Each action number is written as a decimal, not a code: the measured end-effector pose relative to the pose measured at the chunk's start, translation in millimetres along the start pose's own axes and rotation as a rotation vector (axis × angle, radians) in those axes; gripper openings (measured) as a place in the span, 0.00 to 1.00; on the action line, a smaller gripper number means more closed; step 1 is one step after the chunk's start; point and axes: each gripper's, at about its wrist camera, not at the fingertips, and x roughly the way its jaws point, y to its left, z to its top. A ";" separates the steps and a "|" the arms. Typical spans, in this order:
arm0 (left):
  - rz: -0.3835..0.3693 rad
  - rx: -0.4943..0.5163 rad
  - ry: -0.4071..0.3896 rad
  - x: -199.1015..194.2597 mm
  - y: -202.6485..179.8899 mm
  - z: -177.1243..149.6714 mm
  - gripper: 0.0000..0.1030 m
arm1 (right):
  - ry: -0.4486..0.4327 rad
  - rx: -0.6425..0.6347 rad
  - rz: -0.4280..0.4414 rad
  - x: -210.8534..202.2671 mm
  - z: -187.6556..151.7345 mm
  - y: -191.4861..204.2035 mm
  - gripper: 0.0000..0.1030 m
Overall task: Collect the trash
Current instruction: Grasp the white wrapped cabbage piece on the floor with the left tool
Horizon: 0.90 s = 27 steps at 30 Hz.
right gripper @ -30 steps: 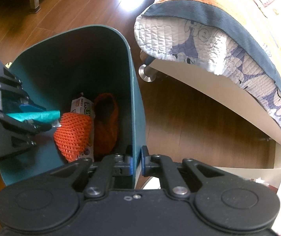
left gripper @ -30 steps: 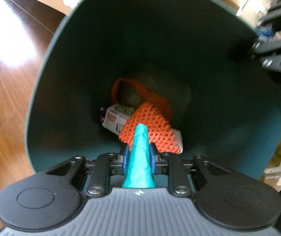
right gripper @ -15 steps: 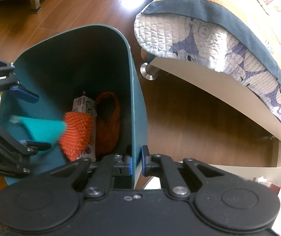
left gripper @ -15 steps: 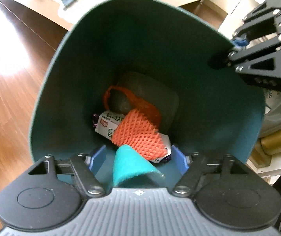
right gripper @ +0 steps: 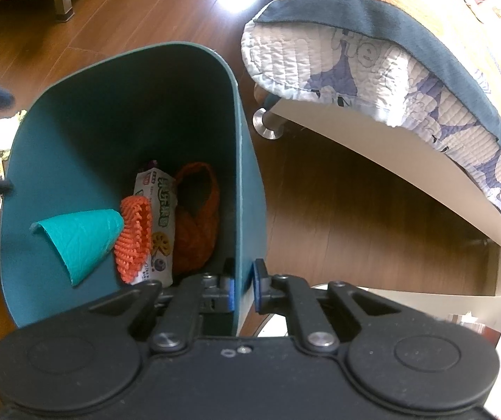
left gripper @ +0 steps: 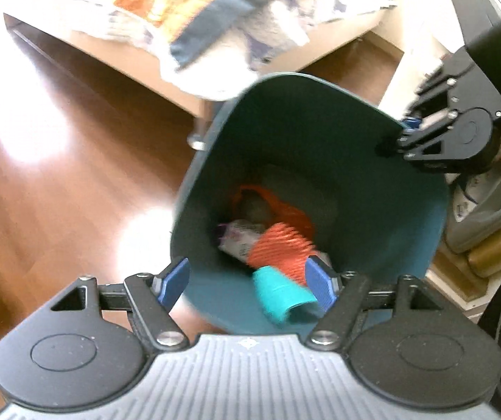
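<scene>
Trash bin point(right gripper: 75, 133), dark teal, stands on wood floor point(right gripper: 355, 210) beside bed point(right gripper: 408, 80). Right gripper point(right gripper: 242, 288) clenched on bin rim at the 5 o'clock edge in right wrist view, one pad inside the wall, one outside. Left gripper point(left gripper: 247, 281) released, jaws wide with nothing pressed between them, above the bin's near rim. Teal paper cup point(right gripper: 79, 241) lies loose on its side inside the bin, at 8 o'clock. Orange mesh sleeve point(right gripper: 135, 241) just beside it toward centre, touching white snack wrapper point(right gripper: 161, 224). Orange net bag point(right gripper: 198, 224) at 3 o'clock of the wrapper.
</scene>
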 end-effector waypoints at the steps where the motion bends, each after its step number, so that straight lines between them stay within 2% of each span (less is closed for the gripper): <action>1: 0.015 -0.007 -0.001 -4.3 9.0 -4.0 0.72 | 0.000 -0.001 0.003 0.0 -0.1 -0.3 0.09; 2: 0.033 -0.017 0.001 -7.5 18.7 -8.5 0.77 | 0.000 0.001 0.006 0.0 0.0 -0.7 0.09; 3: 0.050 -0.039 0.006 -9.8 28.7 -13.2 0.78 | 0.002 0.001 0.008 0.0 0.2 -1.0 0.09; 6: 0.076 -0.129 0.036 -12.5 64.3 -29.5 0.78 | 0.010 0.001 0.013 1.0 1.8 -2.3 0.10; 10: 0.188 -0.203 0.071 -1.4 103.9 -57.9 0.78 | 0.013 0.004 0.012 2.2 4.4 -3.0 0.10; 13: 0.241 -0.283 0.115 15.4 133.4 -80.3 0.78 | 0.012 0.010 0.010 2.0 4.9 -2.3 0.10; 17: 0.277 -0.404 0.190 51.1 175.0 -109.9 0.78 | 0.017 0.019 0.017 0.2 1.6 -0.4 0.11; 23: 0.236 -0.643 0.325 115.1 229.0 -150.0 0.78 | 0.034 0.006 0.013 -2.9 -5.7 10.6 0.13; 27: 0.269 -0.691 0.358 135.4 242.6 -169.8 0.78 | 0.041 0.009 0.007 -2.2 -1.3 14.6 0.13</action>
